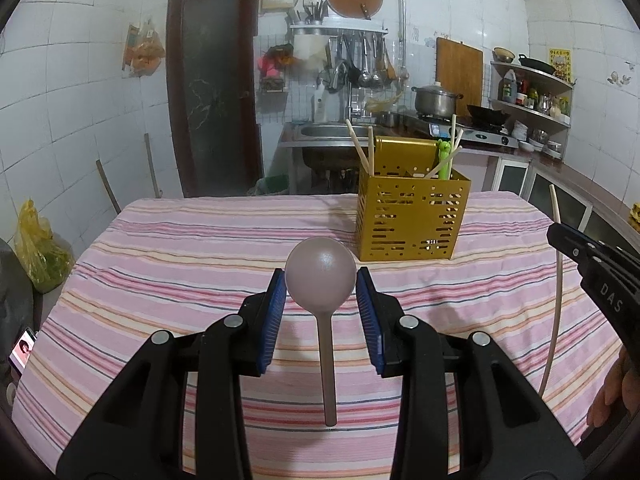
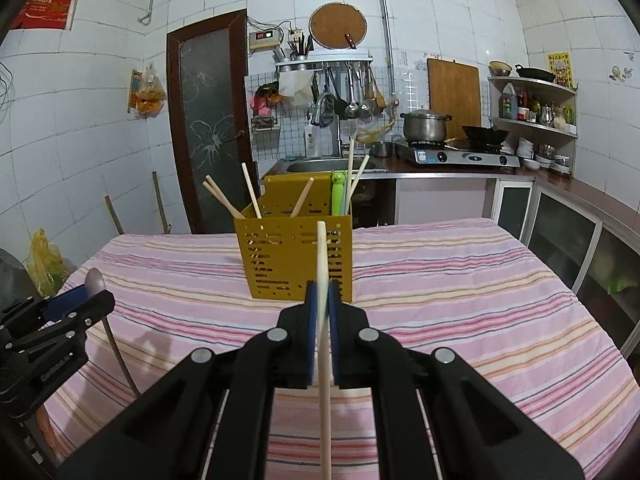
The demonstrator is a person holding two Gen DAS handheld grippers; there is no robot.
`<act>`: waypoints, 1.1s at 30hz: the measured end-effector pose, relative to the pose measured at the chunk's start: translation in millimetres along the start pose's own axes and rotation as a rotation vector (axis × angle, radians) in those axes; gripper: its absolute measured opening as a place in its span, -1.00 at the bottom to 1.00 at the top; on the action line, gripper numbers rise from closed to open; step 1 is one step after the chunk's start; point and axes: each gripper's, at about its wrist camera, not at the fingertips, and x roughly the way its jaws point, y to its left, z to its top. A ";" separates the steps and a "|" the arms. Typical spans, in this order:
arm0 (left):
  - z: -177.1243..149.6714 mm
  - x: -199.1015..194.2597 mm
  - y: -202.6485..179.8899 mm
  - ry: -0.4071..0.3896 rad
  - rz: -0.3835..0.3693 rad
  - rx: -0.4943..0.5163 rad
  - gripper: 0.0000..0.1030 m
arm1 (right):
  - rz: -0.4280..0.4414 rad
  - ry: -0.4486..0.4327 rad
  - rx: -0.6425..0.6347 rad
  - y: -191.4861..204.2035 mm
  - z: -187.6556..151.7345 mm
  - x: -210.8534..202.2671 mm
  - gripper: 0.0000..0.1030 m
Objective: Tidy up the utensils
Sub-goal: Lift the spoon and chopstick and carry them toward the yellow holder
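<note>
A gold perforated utensil holder [image 1: 412,216] stands on the striped table, holding several chopsticks and a green utensil [image 1: 443,158]; it also shows in the right wrist view [image 2: 298,256]. My left gripper [image 1: 321,280] has its pads touching both sides of the bowl of a mauve spoon [image 1: 320,276], whose handle hangs down toward the cloth. My right gripper [image 2: 322,300] is shut on a pale chopstick [image 2: 322,248], held upright in front of the holder. The right gripper [image 1: 592,264] with its chopstick [image 1: 554,280] shows at the right edge of the left wrist view.
The table carries a pink striped cloth [image 1: 180,264]. Behind it are a sink [image 1: 332,132], a stove with a pot [image 1: 434,100], shelves [image 1: 532,92] and a dark door [image 1: 216,88]. A yellow bag [image 1: 38,252] sits on the floor at left.
</note>
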 end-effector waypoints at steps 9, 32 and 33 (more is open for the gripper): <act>6.5 -4.1 0.2 -0.020 -0.017 0.009 -0.32 | -0.008 -0.036 -0.002 -4.8 12.8 1.1 -0.88; 54.9 -2.5 -11.5 -0.096 -0.046 0.044 -0.32 | 0.012 -0.123 0.005 -16.6 57.9 8.3 -0.88; 57.2 -1.5 -11.7 -0.096 -0.049 0.046 -0.32 | 0.011 -0.125 0.006 -18.3 59.4 9.3 -0.88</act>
